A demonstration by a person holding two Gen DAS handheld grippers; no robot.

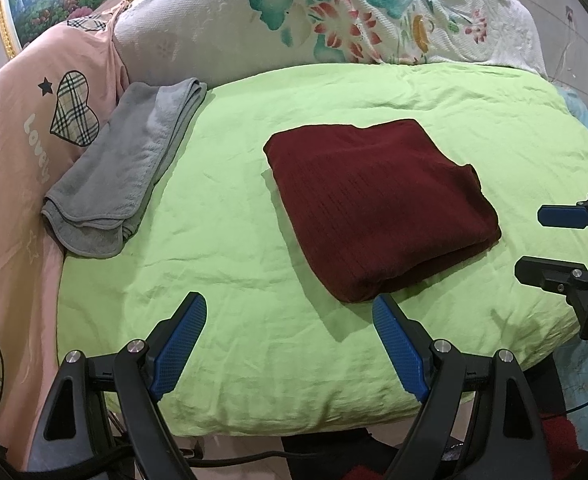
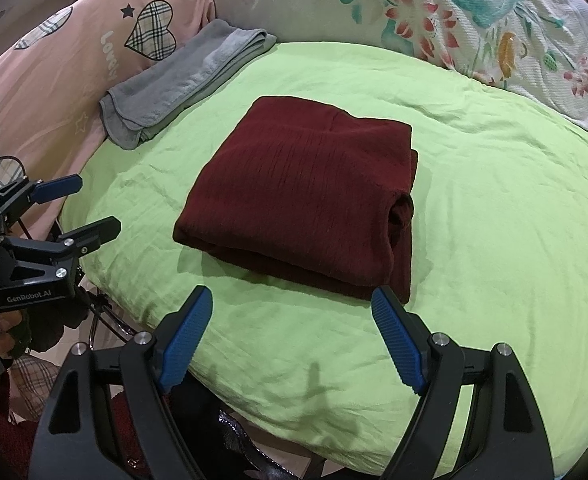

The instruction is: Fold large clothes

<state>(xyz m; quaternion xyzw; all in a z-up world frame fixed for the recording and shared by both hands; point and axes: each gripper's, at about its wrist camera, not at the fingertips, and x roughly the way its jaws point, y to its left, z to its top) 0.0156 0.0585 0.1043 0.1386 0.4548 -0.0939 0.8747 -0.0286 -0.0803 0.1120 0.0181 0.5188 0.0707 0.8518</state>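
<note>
A dark red knitted garment [image 1: 378,204] lies folded into a thick rectangle on the green sheet [image 1: 233,240]; it also shows in the right wrist view [image 2: 302,200]. My left gripper [image 1: 289,304] is open and empty, held above the sheet just in front of the garment's near corner. My right gripper [image 2: 291,296] is open and empty, just short of the garment's near edge. Each gripper shows at the edge of the other's view, the right one [image 1: 534,240] and the left one [image 2: 93,204], both with jaws apart.
A folded grey towel [image 1: 125,168] lies at the sheet's left edge, also seen in the right wrist view [image 2: 189,76]. A pink heart-print cover [image 1: 21,140] is on the left. A white floral blanket [image 1: 334,12] is bunched at the back. The sheet's front edge [image 1: 294,420] drops off.
</note>
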